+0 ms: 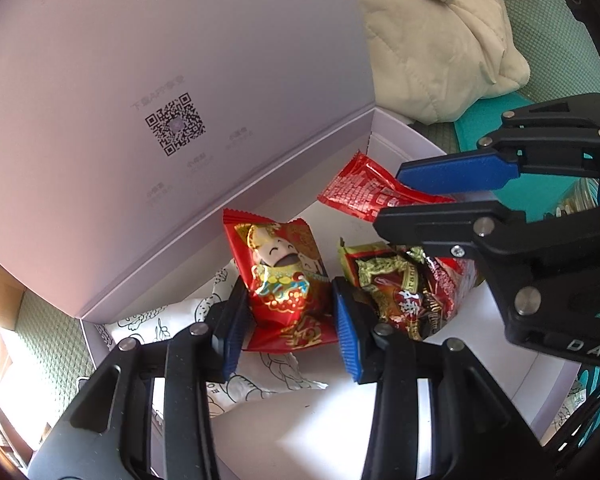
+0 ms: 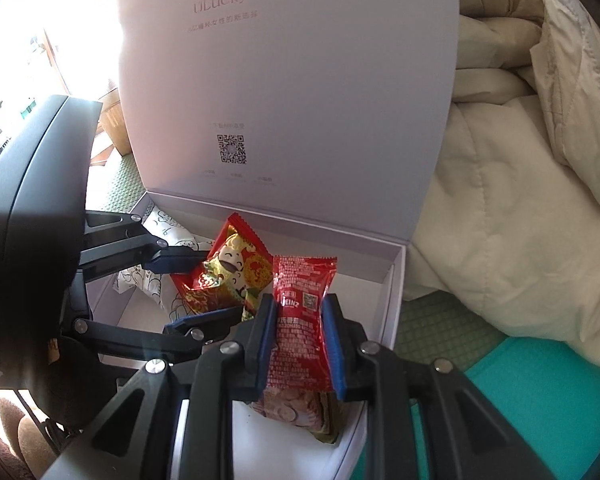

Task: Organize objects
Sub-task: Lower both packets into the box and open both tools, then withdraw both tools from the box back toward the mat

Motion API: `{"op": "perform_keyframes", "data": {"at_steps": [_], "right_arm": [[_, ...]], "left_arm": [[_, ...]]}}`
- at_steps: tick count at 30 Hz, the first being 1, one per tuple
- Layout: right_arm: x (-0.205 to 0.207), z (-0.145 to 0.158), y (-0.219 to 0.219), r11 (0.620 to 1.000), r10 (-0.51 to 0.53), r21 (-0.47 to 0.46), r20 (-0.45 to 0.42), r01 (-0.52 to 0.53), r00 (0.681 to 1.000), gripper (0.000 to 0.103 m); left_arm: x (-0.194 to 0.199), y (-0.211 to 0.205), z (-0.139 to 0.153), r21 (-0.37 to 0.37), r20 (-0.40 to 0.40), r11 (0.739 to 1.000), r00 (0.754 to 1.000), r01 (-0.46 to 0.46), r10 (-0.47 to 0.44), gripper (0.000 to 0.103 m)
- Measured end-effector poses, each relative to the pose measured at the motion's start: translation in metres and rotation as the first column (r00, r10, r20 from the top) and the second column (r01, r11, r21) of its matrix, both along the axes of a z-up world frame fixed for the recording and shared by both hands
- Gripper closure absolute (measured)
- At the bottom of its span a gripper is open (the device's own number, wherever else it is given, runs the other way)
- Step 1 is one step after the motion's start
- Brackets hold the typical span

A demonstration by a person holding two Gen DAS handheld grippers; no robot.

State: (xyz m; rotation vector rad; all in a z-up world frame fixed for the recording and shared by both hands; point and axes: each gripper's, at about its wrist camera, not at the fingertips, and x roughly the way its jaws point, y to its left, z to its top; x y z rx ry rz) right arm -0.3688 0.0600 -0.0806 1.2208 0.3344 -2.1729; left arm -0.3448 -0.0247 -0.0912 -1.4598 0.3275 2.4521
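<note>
Two crinkled foil packets hang over the open box (image 2: pixel 396 280). The red-and-gold cartoon packet (image 1: pixel 284 276) is pinched by the left gripper (image 1: pixel 288 320); the red ketchup sachet (image 2: pixel 300 312) is clamped in the nearly closed right gripper (image 2: pixel 300 340). The box's lid (image 2: pixel 292 80) stands upright, on green matting (image 2: pixel 444 320) beside a cream quilt (image 2: pixel 520 200).

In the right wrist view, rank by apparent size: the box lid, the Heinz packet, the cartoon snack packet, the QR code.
1. box lid
2. Heinz packet, though it is nearest the camera, which inflates it
3. cartoon snack packet, partly hidden by the left gripper
4. QR code
</note>
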Motion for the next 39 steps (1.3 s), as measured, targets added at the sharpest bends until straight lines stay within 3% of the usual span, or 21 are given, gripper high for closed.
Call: {"op": "perform_keyframes", "data": {"at_steps": [10,15,25,28,31,37,39], "right_arm": [[-0.001,0.006,0.003,1.0,-0.007,-0.009,-0.022,0.007,1.0,0.077],[0.002,0.015,0.006,1.0,-0.018,0.022,-0.05,0.019,0.999,0.068],[0.013,0.046,0.019,0.999,-0.032,0.011,-0.099,0.033,0.995,0.064],[0.049,0.065,-0.023,0.999,-0.03,0.013,-0.124,0.032,0.992,0.063],[0.058,0.081,-0.018,0.999,-0.04,0.007,-0.143,0.041,0.989,0.062],[0.069,0.118,0.005,0.998,-0.06,0.005,-0.205,0.062,0.977,0.051],[0.075,0.117,0.004,0.998,-0.061,0.008,-0.229,0.064,0.972,0.046]], "left_arm": [[0.003,-0.005,0.009,0.034,-0.016,0.998,0.998,-0.052,0.053,0.064],[0.008,-0.003,0.013,0.01,-0.011,0.998,0.998,-0.063,0.063,0.062],[0.022,-0.006,0.036,0.026,-0.04,0.993,0.992,-0.119,0.12,0.054],[0.028,-0.006,0.047,0.024,-0.056,0.992,0.991,-0.124,0.125,0.054],[0.035,-0.007,0.06,0.028,-0.081,0.991,0.987,-0.134,0.136,0.054],[0.066,-0.008,0.082,0.026,-0.138,0.99,0.98,-0.139,0.142,0.045],[0.067,-0.012,0.094,0.019,-0.16,0.989,0.976,-0.145,0.146,0.042]]}}
